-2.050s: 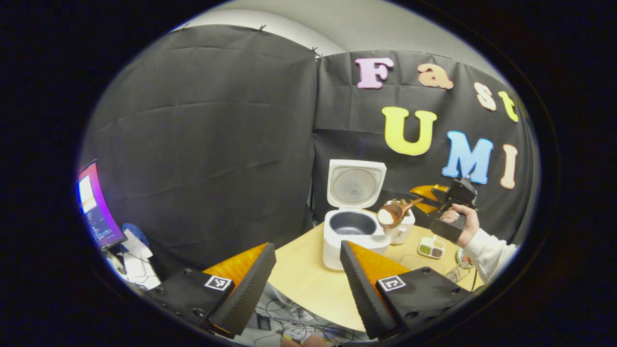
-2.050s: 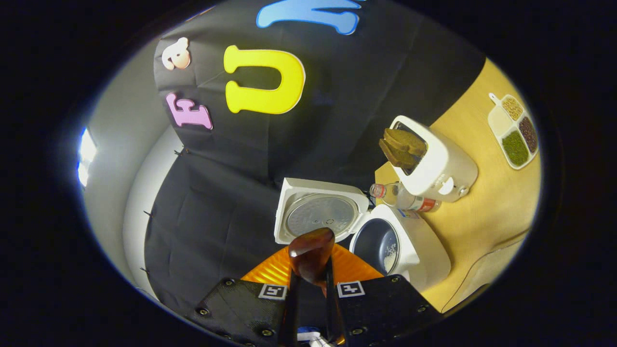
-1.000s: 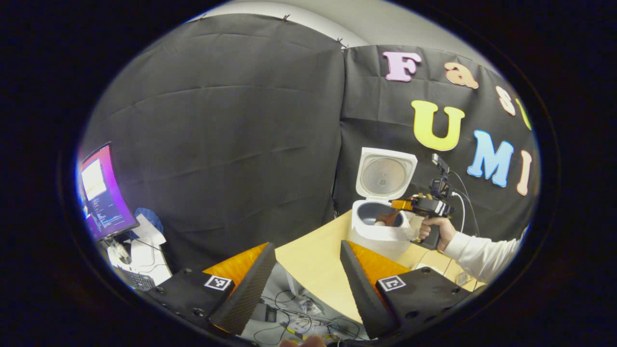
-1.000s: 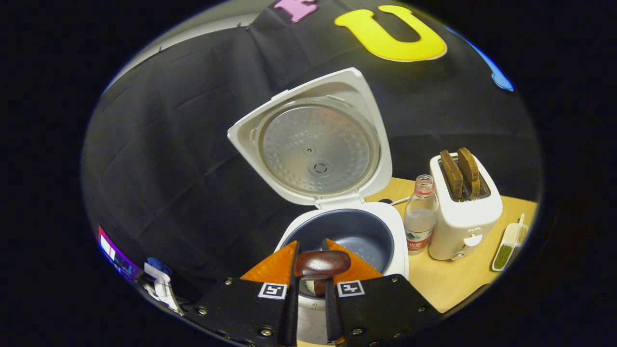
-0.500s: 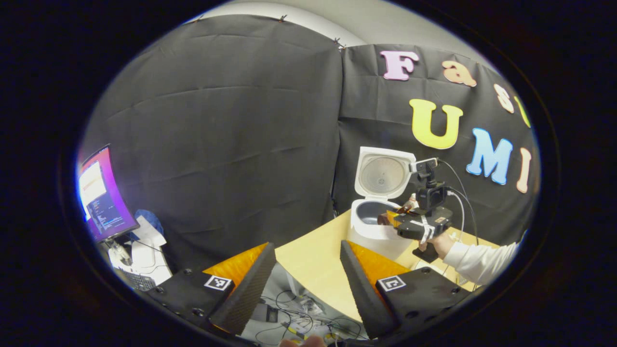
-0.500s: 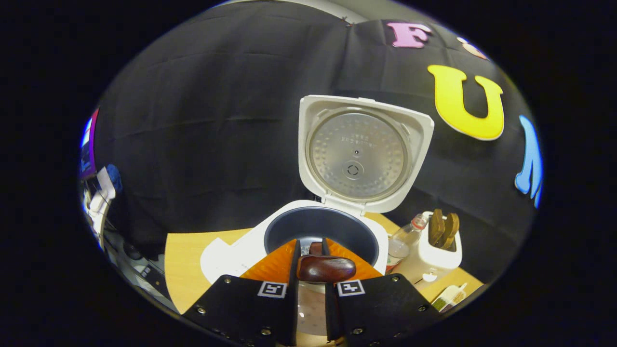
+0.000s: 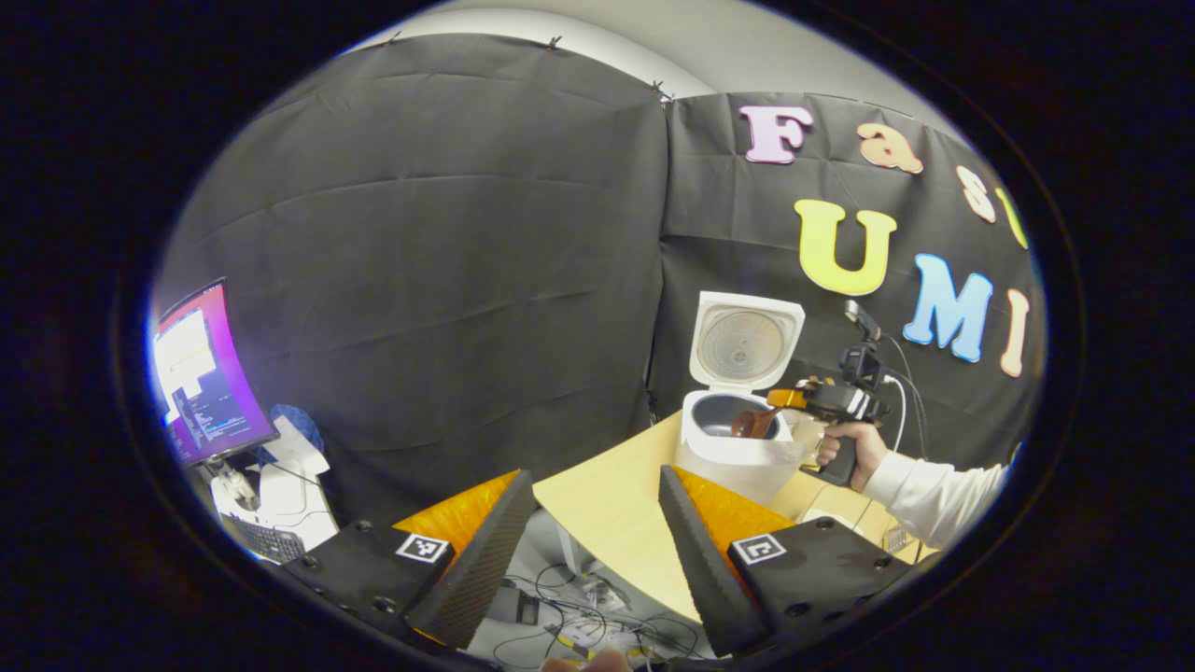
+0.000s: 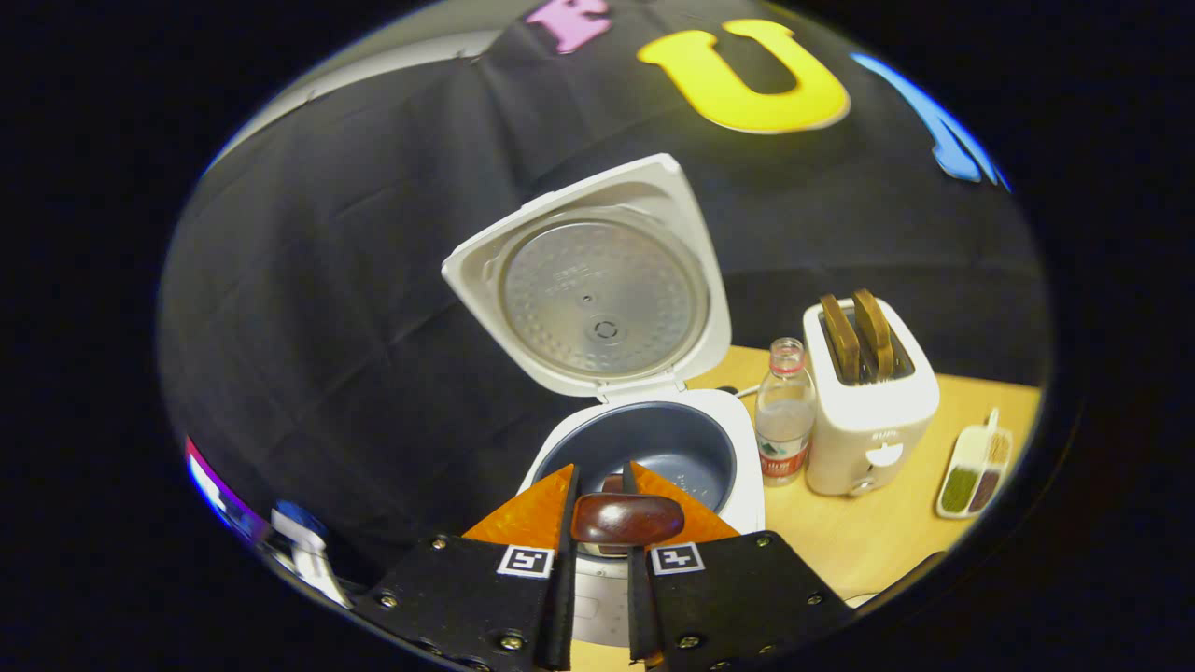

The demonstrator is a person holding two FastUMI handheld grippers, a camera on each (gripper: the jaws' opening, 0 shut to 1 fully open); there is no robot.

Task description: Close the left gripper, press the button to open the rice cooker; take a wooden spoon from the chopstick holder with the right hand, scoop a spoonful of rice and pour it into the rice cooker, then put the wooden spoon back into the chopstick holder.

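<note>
- The right gripper (image 8: pixel 597 551) has its fingers drawn in close on the wooden spoon (image 8: pixel 625 518), gripping the handle from both sides; the spoon's dark rounded end shows just above the finger gap in the right gripper view.
- In the left gripper view, the right gripper (image 7: pixel 789 399) is held by a hand (image 7: pixel 854 448) in a white sleeve (image 7: pixel 934 490), and the spoon's bowl (image 7: pixel 747 425) sits over the open pot of the rice cooker (image 7: pixel 733 448).
- The rice cooker (image 8: pixel 653 457) stands on the counter (image 8: pixel 878 532) with its lid (image 8: pixel 593 289) swung up and back, the metal inner plate facing forward. The dark inner pot (image 8: pixel 653 448) is open to view; whether rice lies in it I cannot tell.
- The left gripper (image 7: pixel 593 537) hangs back from the counter's near edge (image 7: pixel 607 504), well apart from the cooker, its fingers spread wide with nothing between them.
- Just beside the cooker stands a water bottle (image 8: pixel 782 411), then a white toaster (image 8: pixel 873 401) with two slices sticking up.
- A small divided dish (image 8: pixel 971 462) lies on the counter beyond the toaster.
- A lit monitor (image 7: pixel 201 373) stands off the counter in the left gripper view.
</note>
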